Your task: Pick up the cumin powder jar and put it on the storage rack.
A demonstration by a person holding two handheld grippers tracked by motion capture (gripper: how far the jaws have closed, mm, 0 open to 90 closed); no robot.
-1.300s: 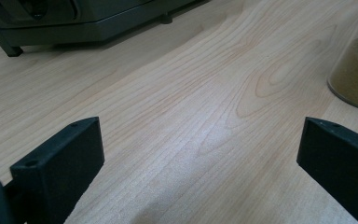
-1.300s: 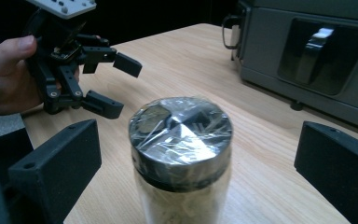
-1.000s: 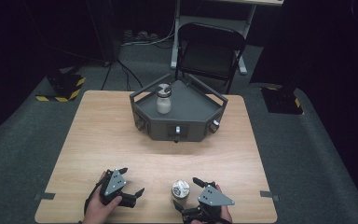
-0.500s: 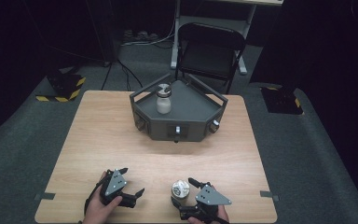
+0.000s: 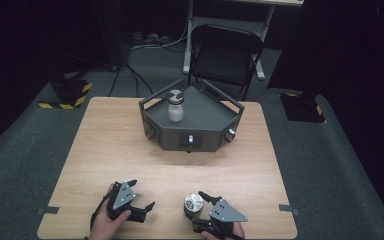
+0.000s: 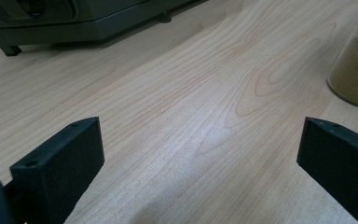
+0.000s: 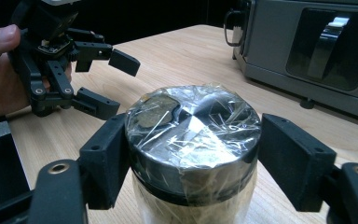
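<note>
The right gripper [image 7: 193,163] has its fingers set wide around a jar [image 7: 193,140] at the desk's [image 5: 105,150] near edge, one touching the lid, the other just clear. Centre first, then close low on the steel lid; its plastic wrap looks slippery. The left gripper [image 5: 137,200] waits wide, empty.
</note>
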